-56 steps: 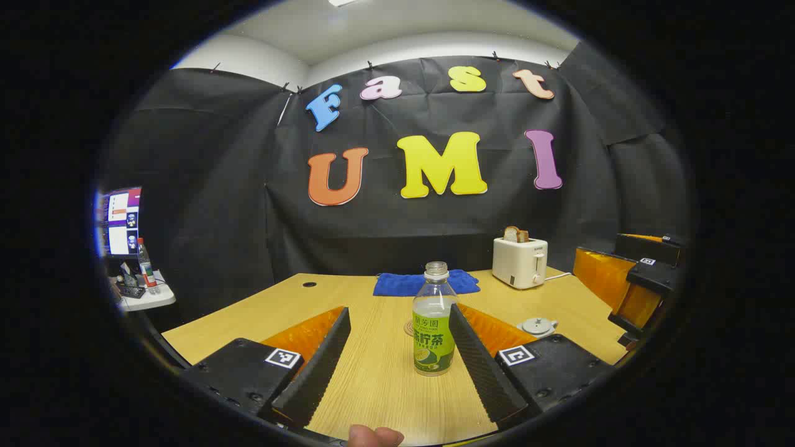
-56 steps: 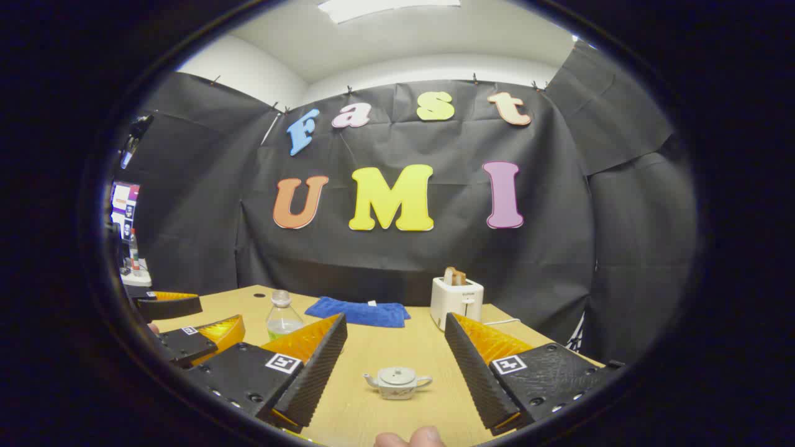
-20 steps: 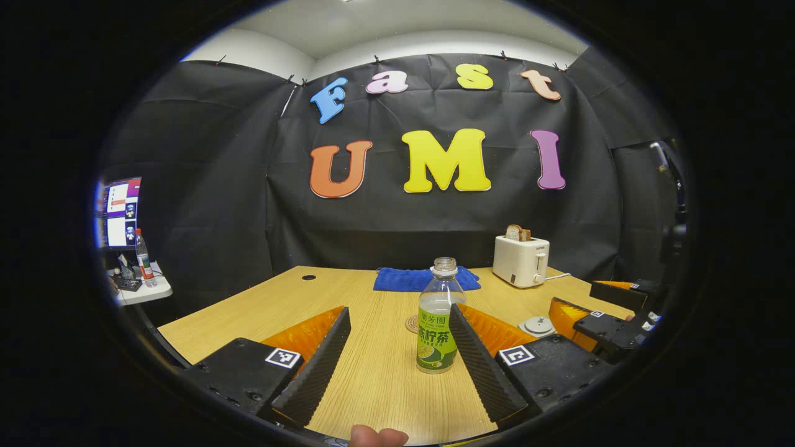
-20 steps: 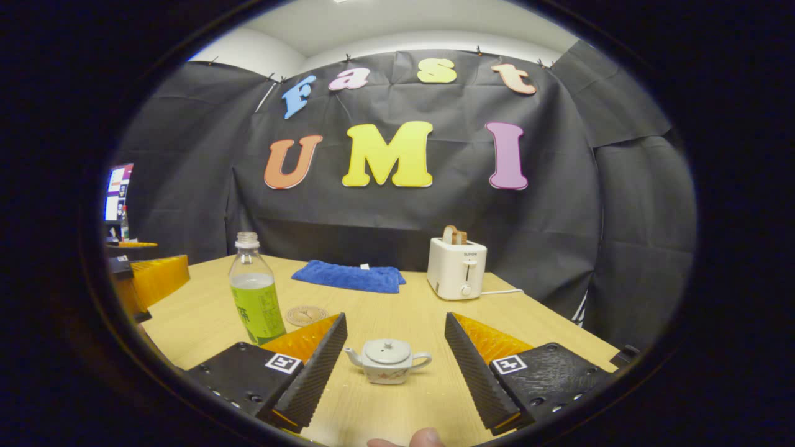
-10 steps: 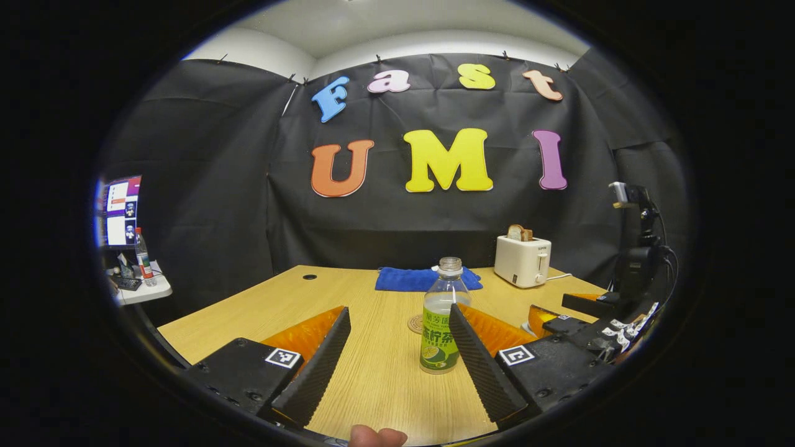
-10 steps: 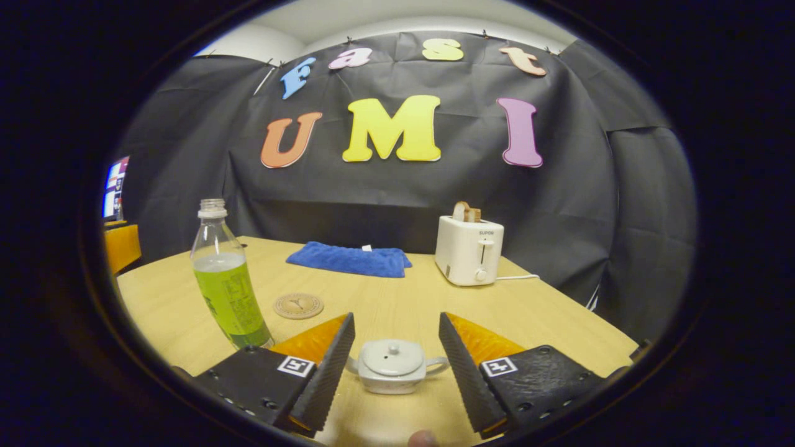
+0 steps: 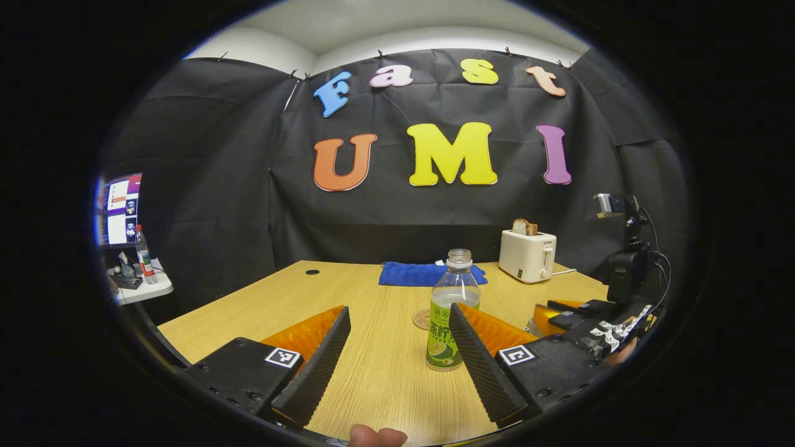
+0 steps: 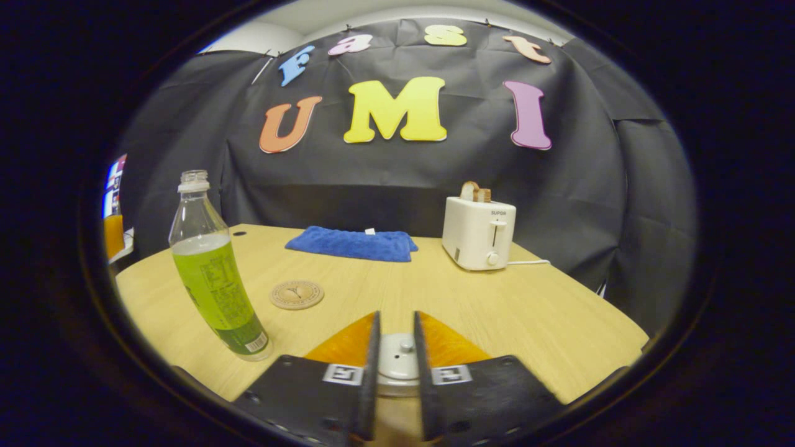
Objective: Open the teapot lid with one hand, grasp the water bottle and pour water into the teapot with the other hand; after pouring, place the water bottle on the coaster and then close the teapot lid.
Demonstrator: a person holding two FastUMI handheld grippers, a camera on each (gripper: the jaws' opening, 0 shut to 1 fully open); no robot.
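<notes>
Right gripper view: the right gripper [image 8: 394, 372] sits low over the teapot [image 8: 397, 360], its fingers drawn close on either side of the lid knob [image 8: 405, 345]. Contact between the fingers and the knob cannot be confirmed. The lid rests on the pot. The water bottle [image 8: 214, 282] stands upright and uncapped on the tabletop [image 8: 528, 310] to the left, partly filled with liquid. The round coaster [image 8: 297, 294] lies flat just beyond the bottle, bare. A blue cloth [image 8: 351, 243] and a white toaster [image 8: 478, 233] holding bread sit at the far edge.

Left gripper view: the left gripper [image 7: 397, 354] has its fingers spread wide and holds nothing. The water bottle [image 7: 450, 310] stands between them, close against the right-hand finger [image 7: 475, 363] and well apart from the left-hand one. The coaster [image 7: 422, 319] lies just behind the bottle. The right gripper [image 7: 584, 323] is low over the tabletop [image 7: 279, 304] at the right. A fingertip [image 7: 376, 436] shows at the bottom edge.
</notes>
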